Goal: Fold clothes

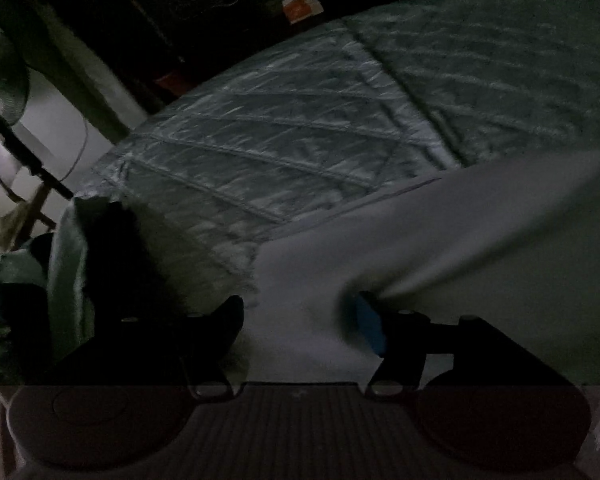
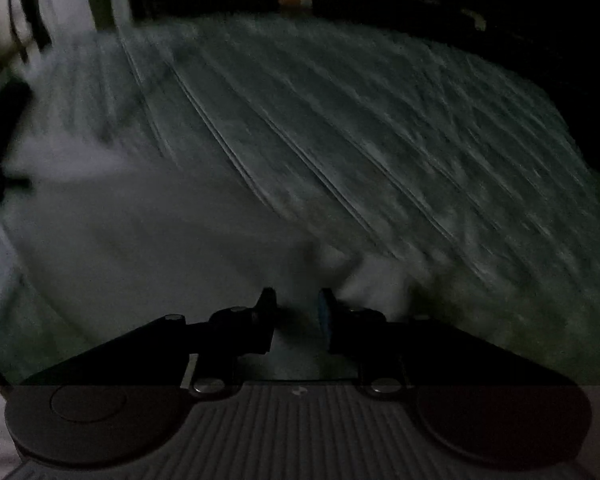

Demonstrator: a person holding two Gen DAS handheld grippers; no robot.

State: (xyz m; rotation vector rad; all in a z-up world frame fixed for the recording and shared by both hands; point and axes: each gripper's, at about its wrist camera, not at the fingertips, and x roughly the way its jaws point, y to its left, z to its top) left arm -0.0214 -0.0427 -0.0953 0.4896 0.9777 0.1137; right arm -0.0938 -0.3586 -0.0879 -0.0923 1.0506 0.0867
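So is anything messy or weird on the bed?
A bit. A dark and green heap of clothes sits bunched at the quilt's left edge, not folded. The pale garment has a ridge running from the left gripper. The rest is too dim to tell.

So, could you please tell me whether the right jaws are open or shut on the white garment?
Open. The right gripper shows a clear gap between its jaws, with the white garment lying beneath, not pinched.
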